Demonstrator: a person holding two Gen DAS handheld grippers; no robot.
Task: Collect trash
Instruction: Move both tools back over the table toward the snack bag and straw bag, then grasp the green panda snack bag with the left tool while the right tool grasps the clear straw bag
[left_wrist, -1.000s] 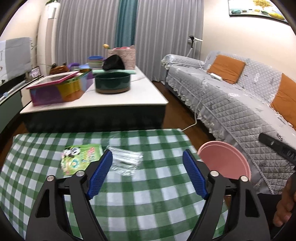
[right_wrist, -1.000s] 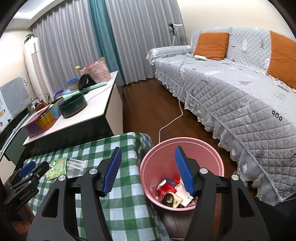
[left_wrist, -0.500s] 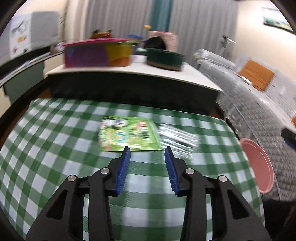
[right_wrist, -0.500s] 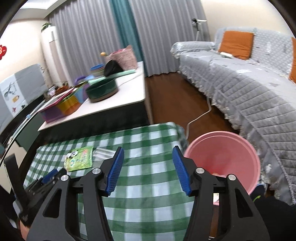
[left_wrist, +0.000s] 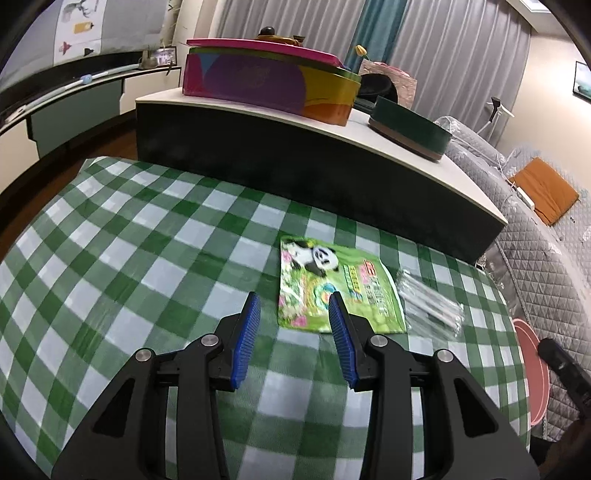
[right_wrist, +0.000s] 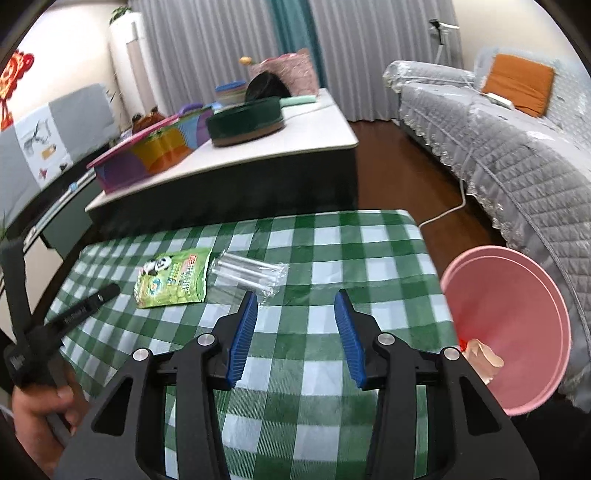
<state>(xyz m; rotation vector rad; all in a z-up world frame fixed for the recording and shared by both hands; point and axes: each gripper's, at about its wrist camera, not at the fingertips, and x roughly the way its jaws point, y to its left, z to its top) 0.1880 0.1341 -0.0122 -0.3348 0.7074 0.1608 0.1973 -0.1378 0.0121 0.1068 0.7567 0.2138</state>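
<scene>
Just ahead, panda wrapper (left_wrist: 334, 286), clear sleeve (left_wrist: 430, 304)

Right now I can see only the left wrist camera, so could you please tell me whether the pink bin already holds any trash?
Observer: Yes. The right wrist view looks into the pink bin, and red and beige scraps lie inside.
Operator: Thank you. Is the right gripper carrying anything?
Observer: No. The right gripper hovers over the checked cloth; its jaws have just been closing with nothing held between them, the clear wrapper just ahead.
</scene>
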